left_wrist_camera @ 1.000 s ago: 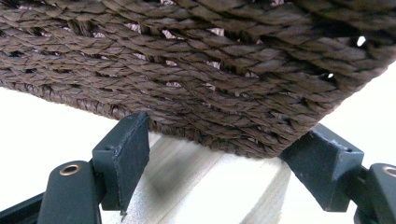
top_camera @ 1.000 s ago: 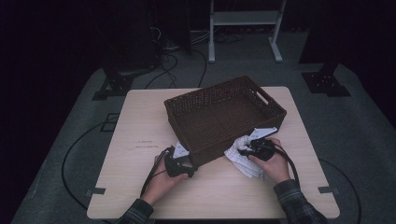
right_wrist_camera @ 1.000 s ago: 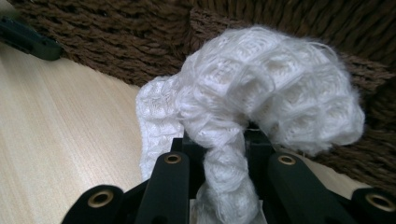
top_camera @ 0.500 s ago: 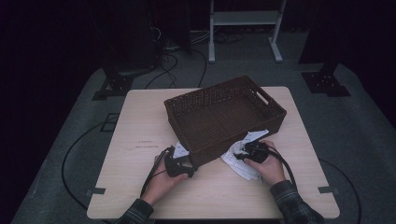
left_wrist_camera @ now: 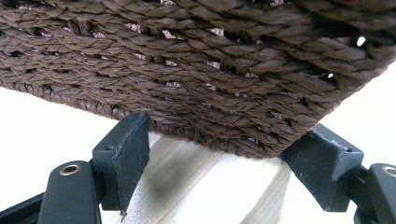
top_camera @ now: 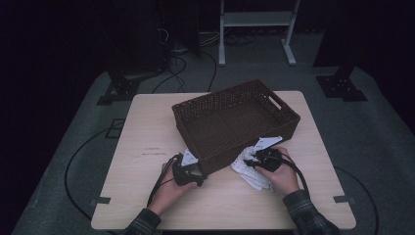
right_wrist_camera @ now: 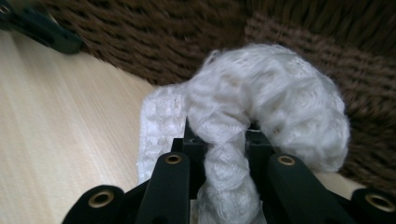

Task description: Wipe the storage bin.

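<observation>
A dark brown woven basket stands empty in the middle of the table. A white knitted cloth lies crumpled against its near right corner. My right gripper is shut on a bunched fold of the cloth, which bulges over the jaws right in front of the basket wall. My left gripper sits low at the basket's near left corner. Its jaws stand wide open, with the woven wall just beyond them and bare table between them.
The wooden table has free room on the left and along the front edge. Cables trail from both grippers toward the person. The left gripper shows at the top left of the right gripper view. Stands and cables occupy the dark floor behind.
My right gripper has shifted a little to the left along the basket's front, dragging the cloth with it. The left gripper and the basket have stayed put.
</observation>
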